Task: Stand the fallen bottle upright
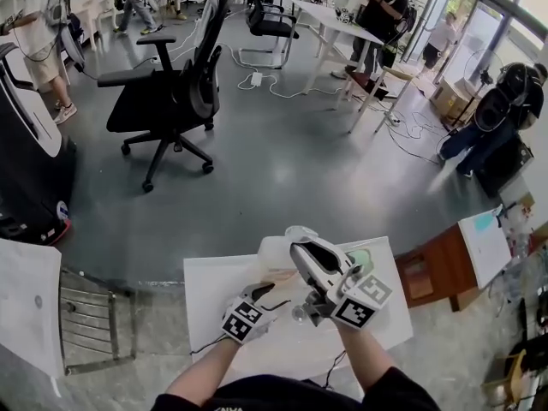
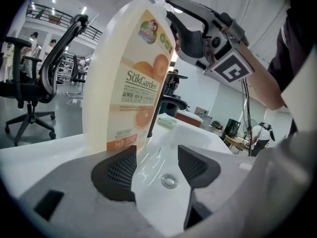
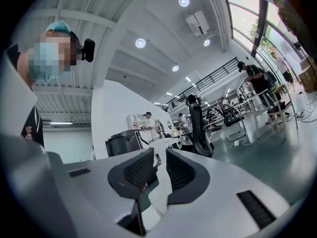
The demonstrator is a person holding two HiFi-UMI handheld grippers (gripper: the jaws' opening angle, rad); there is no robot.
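Note:
The bottle [image 2: 129, 78], a translucent white jug with an orange label, stands upright or nearly so on the white table [image 2: 59, 150]. My right gripper [image 2: 173, 21] is at its top, with a white part of the bottle [image 3: 159, 182] pinched between the pads. In the head view the right gripper [image 1: 295, 245] covers most of the bottle [image 1: 276, 251]. The left gripper [image 2: 156, 165] is low by the bottle's base, open, with only bare tabletop between its pads. Its left pad [image 2: 119, 170] is just short of the bottle. In the head view the left gripper [image 1: 264, 291] sits near the table's middle.
A small metal disc [image 2: 169, 181] lies on the table between the left gripper's pads. A pale green object [image 1: 360, 255] rests near the far right of the table [image 1: 214, 289]. A wire rack [image 1: 90, 315] is to the left, a wooden cabinet [image 1: 437, 268] to the right, an office chair [image 1: 171, 92] beyond.

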